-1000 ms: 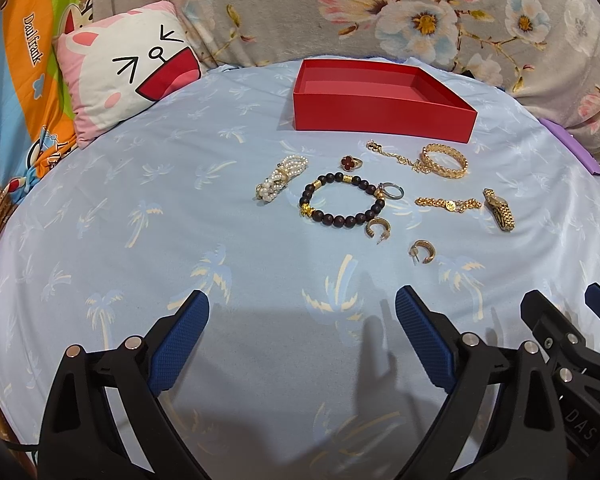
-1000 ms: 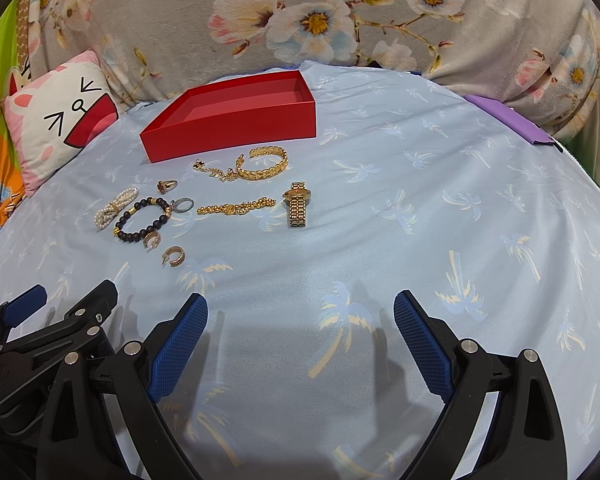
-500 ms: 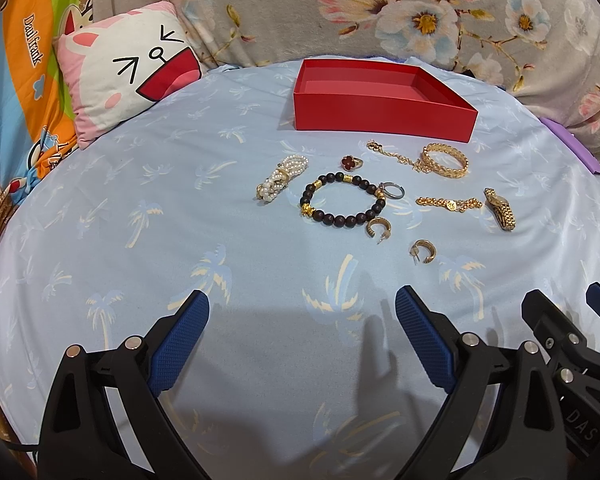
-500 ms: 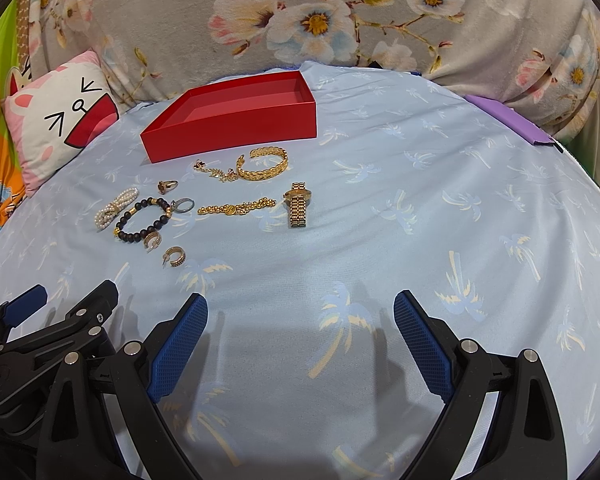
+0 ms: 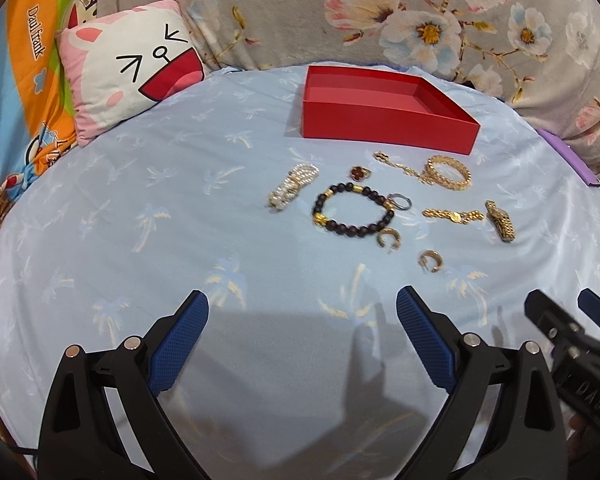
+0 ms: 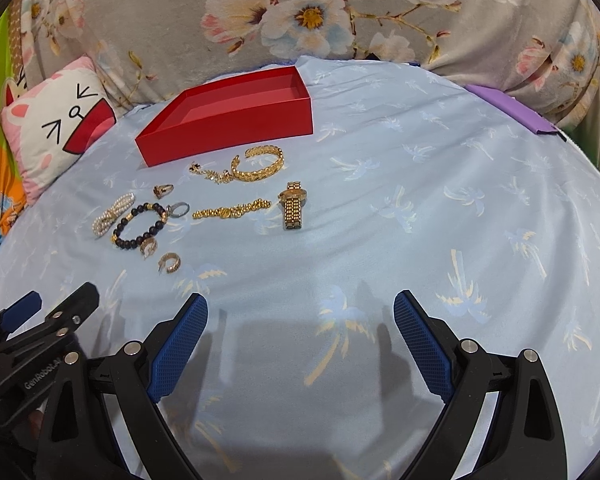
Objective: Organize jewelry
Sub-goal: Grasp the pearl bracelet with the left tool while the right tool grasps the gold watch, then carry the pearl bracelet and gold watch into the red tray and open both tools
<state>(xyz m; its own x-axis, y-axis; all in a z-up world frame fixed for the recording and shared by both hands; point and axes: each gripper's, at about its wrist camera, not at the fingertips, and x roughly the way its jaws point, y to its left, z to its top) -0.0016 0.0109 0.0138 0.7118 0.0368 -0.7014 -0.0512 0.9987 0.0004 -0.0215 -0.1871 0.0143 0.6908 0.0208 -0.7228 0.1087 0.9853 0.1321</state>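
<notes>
Now both tongs hover low over the near part of a pale blue sheet printed with palm trees (image 5: 148, 208), side by side: the left tongs (image 5: 302, 312) spread wide with nothing between the blue pads, and the right tongs (image 6: 300, 312) spread just as wide and equally unloaded.

Far ahead sits an open, shallow red cardboard box (image 5: 384, 108), with nothing visible inside it. All the jewelry lies loose on the sheet just nearer than the box. Farthest left is a bundled white pearl strand (image 5: 292, 188). Just right of it lies a round bracelet of dark beads with gold spacers (image 5: 352, 210), with a small gold ring set with a red stone (image 5: 358, 172) on its far side and a plain silver ring (image 5: 401, 201) touching its right edge. Two chunky gold hoop earrings sit nearest: one (image 5: 389, 237) against the bead bracelet, the other (image 5: 431, 260) a little to its right. Near the box's right end a broad woven gold bangle (image 5: 448, 172) lies with a thin gold chain (image 5: 396, 164) running off its left side. Nearer than those, a short gold link bracelet (image 5: 452, 214) lies beside a gold wristwatch (image 5: 500, 220).

A pink and white cartoon-face cushion (image 5: 128, 68) leans at the far left, against floral grey fabric (image 5: 420, 12).
</notes>
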